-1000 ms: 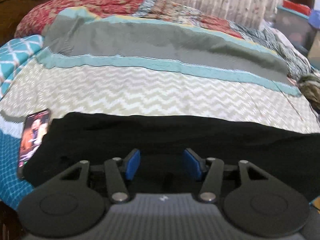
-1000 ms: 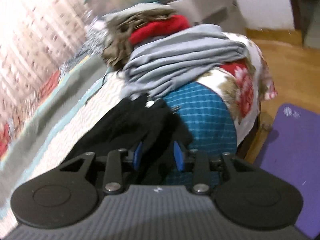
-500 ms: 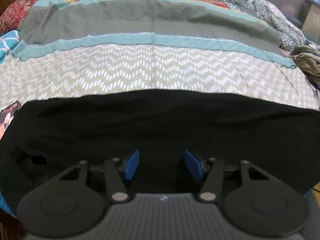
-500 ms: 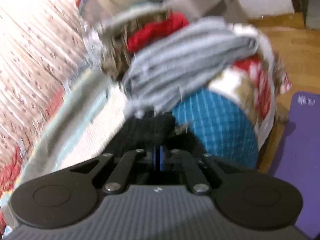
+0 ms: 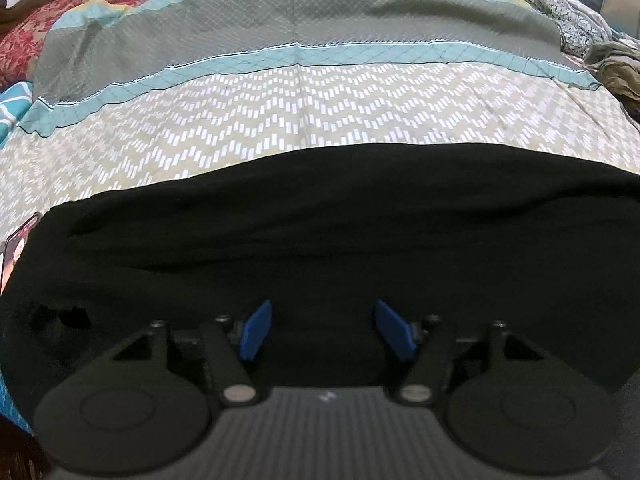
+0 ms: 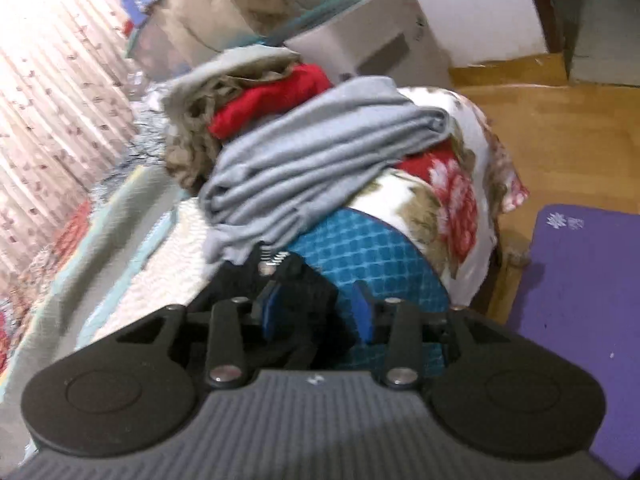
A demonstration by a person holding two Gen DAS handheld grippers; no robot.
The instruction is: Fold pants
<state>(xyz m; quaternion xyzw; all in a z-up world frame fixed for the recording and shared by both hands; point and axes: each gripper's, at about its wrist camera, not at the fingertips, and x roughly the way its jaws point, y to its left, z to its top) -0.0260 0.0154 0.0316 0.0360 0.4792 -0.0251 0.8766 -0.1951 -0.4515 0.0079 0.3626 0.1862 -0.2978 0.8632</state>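
Note:
Black pants (image 5: 320,240) lie spread across the near side of the bed, on a zigzag-patterned cover (image 5: 304,120). My left gripper (image 5: 325,326) hovers low over them, its blue pads (image 5: 256,330) wide apart and still opening, with flat black cloth beneath and nothing pinched. In the right wrist view, one end of the pants (image 6: 296,300), with a metal fastener showing, is bunched by the bed's edge. My right gripper (image 6: 317,308) is there with its jaws opening. The cloth sits against the left pad (image 6: 272,314), and the right pad stands clear of it.
A phone (image 5: 16,248) lies at the left edge of the pants. A pile with a grey folded cloth (image 6: 320,160) and a red garment (image 6: 272,100) sits just beyond the right gripper. A cardboard box (image 6: 372,40) stands behind it. A purple mat (image 6: 580,300) covers the wooden floor.
The left gripper came lower and closer over the pants, and its jaws widened. The right gripper snapped shut at the pants' end half a second ago and has opened again.

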